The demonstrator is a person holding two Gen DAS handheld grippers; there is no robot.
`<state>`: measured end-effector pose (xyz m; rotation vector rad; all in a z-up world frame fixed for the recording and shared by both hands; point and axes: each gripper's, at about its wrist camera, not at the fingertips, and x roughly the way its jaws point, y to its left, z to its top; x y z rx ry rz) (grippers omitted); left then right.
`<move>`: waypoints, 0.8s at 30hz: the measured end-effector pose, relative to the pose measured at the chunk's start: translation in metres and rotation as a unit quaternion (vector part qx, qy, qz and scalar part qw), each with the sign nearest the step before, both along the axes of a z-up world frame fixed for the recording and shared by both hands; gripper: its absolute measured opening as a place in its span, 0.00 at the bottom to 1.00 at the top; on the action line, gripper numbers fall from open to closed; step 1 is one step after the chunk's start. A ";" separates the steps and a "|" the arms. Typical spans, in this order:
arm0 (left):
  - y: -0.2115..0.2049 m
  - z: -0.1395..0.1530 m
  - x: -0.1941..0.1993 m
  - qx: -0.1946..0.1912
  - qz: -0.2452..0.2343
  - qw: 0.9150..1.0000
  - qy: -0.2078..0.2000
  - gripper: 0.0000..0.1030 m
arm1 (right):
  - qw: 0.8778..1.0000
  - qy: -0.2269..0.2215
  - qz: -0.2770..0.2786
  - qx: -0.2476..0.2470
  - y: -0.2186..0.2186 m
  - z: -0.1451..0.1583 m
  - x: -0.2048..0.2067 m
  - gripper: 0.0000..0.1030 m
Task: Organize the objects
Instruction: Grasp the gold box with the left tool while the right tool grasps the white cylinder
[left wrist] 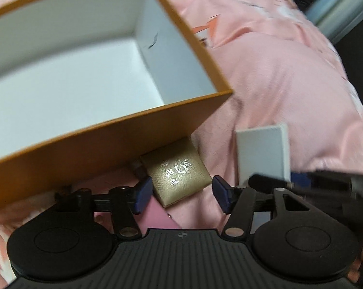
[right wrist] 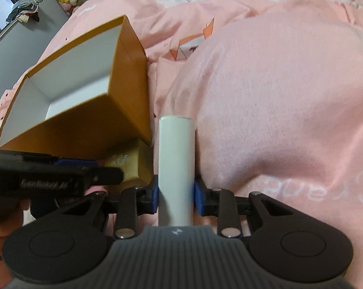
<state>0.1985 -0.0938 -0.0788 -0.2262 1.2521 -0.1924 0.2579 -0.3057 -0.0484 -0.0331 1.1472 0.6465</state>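
The pink bedcover (right wrist: 277, 96) spans the bed and carries all items. The orange box (left wrist: 104, 142) sits tilted on it, open side up, with a white interior holding nothing visible. The gold packet (left wrist: 179, 175) lies partly under the near lower corner of the orange box, printed face up. The white box (right wrist: 176, 168) stands on edge just right of the orange box. The right claw (right wrist: 176, 196) is closed on the white box, both blue pads pressed against its flat sides. The left claw (left wrist: 181, 193) is spread wide, gripping nothing, its fingers flanking the gold packet's near end.
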 end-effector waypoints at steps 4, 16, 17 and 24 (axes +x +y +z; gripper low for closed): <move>-0.001 -0.012 0.006 0.013 0.037 0.999 0.027 0.68 | 1.000 0.012 0.004 0.006 -0.001 -0.007 0.004 0.29; -0.005 -0.021 0.020 0.001 0.119 0.991 0.060 0.75 | 1.000 0.020 0.016 0.013 -0.003 -0.007 0.005 0.30; -0.006 -0.021 0.021 0.003 0.122 0.991 0.061 0.75 | 1.000 0.019 0.017 0.012 -0.003 -0.007 0.005 0.30; -0.004 -0.029 0.017 -0.003 0.126 0.990 0.059 0.73 | 0.999 0.026 0.012 0.016 -0.007 -0.007 0.003 0.30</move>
